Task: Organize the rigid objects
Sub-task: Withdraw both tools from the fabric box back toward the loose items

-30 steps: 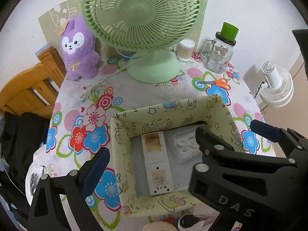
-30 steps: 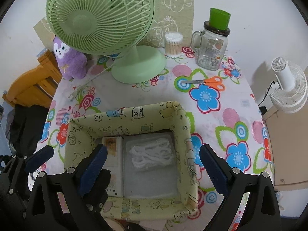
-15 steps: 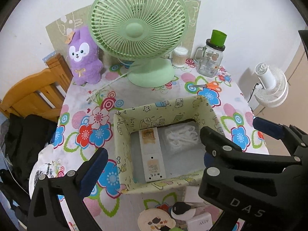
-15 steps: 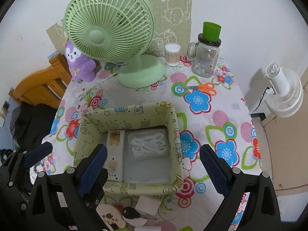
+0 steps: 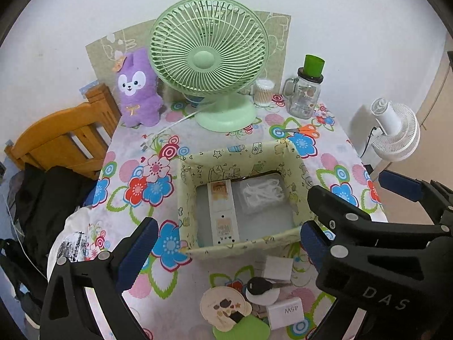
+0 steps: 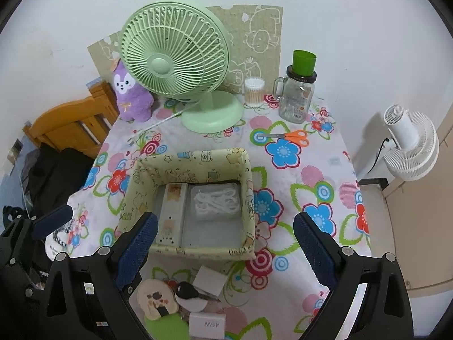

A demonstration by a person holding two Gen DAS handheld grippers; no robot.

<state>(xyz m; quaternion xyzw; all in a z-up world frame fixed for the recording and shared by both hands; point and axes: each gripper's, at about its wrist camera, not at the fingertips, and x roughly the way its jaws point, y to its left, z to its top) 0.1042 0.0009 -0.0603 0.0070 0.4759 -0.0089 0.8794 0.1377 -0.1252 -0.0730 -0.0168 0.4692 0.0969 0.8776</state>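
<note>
A pale yellow fabric box (image 5: 240,157) (image 6: 192,155) stands mid-table and holds a white power strip (image 5: 222,212) (image 6: 171,212) and a bag of white clips (image 5: 262,194) (image 6: 216,201). In front of it lie a white card (image 5: 279,267) (image 6: 211,280), a black key (image 5: 259,286) (image 6: 188,290), a round cream piece (image 5: 225,308) (image 6: 157,301), a white 45W charger (image 5: 286,310) (image 6: 208,324) and a green item (image 5: 240,330). My left gripper (image 5: 225,242) is open and empty above the box's near wall. My right gripper (image 6: 225,235) is open and empty, also above the near wall.
A green fan (image 5: 209,56), a purple plush (image 5: 136,90), a cotton-swab tub (image 5: 263,92), a glass jar with a green cup (image 5: 307,92) and orange scissors (image 5: 304,130) stand at the back. A wooden chair (image 5: 62,138) is left, a white fan (image 5: 396,130) right.
Both grippers have pulled back and up from the box. The small items in front of the box have come into view. Both stay open.
</note>
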